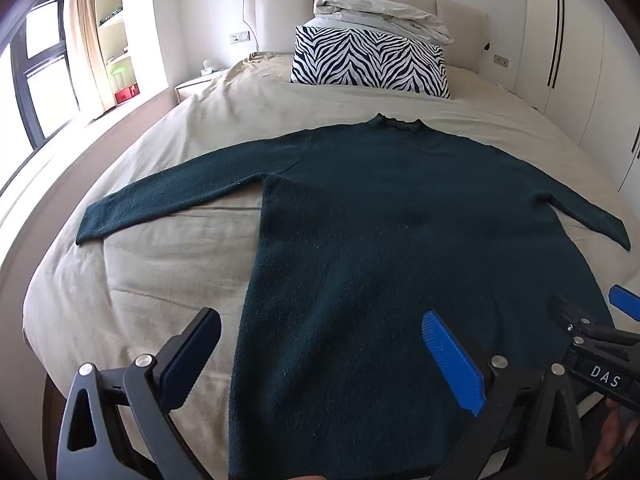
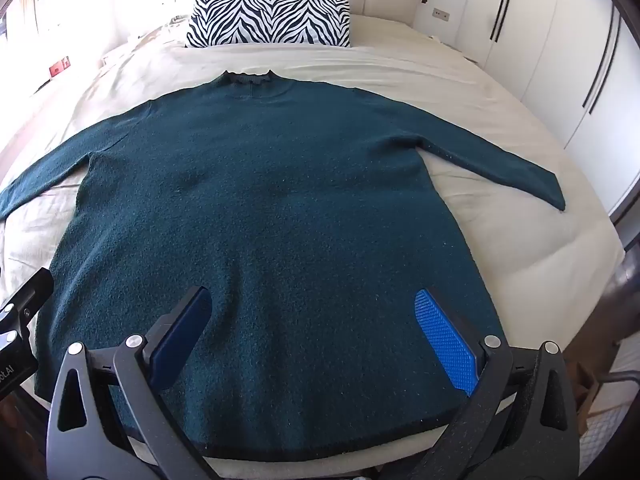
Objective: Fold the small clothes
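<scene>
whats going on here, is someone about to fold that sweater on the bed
Looks that way. A person holds a hand-held gripper in each hand over the near end of a dark green sweater spread flat on the bed, sleeves out to both sides. The left hand-held gripper and the right hand-held gripper are both open and grip nothing. No fold has been made yet.

this is a bedroom in a home. a wide bed (image 1: 160, 264) with a beige sheet fills the room, backed by a padded headboard (image 1: 280, 8). a zebra-print pillow (image 1: 370, 62) leans at its head with a rumpled white duvet (image 1: 384, 14) piled on top. a white wardrobe (image 1: 576, 60) with long dark handles lines one wall; a window (image 1: 36, 72) with a curtain (image 1: 86, 36) and a small bedside table (image 1: 196, 82) stand at the other side.
</scene>
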### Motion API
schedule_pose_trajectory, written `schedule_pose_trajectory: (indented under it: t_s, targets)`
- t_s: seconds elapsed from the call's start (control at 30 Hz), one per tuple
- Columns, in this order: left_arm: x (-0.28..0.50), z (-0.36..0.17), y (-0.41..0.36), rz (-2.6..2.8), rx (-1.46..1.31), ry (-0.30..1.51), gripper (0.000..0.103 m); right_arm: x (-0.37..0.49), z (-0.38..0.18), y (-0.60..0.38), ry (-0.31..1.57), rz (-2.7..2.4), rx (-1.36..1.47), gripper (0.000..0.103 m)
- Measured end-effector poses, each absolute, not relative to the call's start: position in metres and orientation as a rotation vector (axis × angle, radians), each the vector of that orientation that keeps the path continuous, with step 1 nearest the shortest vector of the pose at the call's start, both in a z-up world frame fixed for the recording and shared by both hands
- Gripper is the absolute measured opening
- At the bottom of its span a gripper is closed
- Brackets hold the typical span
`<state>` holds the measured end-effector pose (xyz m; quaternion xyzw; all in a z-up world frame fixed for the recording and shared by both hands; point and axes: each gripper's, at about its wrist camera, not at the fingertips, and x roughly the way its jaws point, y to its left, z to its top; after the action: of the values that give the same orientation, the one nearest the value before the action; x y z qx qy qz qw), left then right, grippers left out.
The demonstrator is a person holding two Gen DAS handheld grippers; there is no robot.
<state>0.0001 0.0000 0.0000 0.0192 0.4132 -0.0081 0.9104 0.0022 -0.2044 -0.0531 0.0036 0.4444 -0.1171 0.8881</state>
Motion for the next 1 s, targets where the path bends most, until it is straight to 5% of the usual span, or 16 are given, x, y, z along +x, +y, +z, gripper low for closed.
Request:
schedule_pose_trajectory:
  t_s: [1.0]
  targets:
    - [-0.002,-0.005,0.005,-0.012,0.024,0.872,0.103,-0.001,-0.057,-0.201,0.936,-0.233,0.012,0.103]
